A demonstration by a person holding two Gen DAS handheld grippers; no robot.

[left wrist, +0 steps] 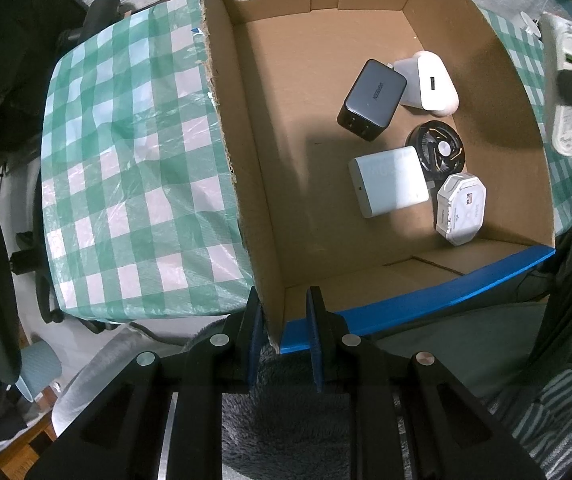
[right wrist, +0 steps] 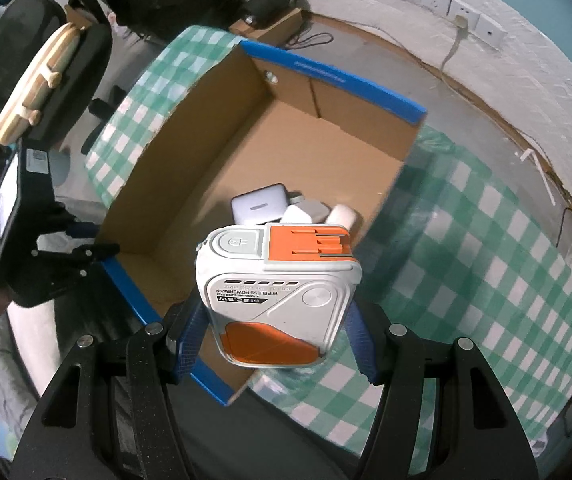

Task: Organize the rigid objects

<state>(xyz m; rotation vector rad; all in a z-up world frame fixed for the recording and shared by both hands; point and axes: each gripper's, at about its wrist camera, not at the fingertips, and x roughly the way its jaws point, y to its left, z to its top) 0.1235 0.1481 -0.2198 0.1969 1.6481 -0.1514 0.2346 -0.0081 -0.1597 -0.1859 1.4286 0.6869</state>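
My right gripper is shut on a white and orange power bank, which hangs over the near right part of the open cardboard box. My left gripper is shut on the box's near corner, with one finger on each side of the wall; it also shows in the right wrist view as the left gripper. Inside the box lie a dark charger, a white charger, a black round disc, a pale block charger and a white octagonal case.
The box stands on a table under a green and white checked cloth. The left half of the box floor is bare. Office chairs stand beyond the table's left side. Wall sockets and cables run along the far wall.
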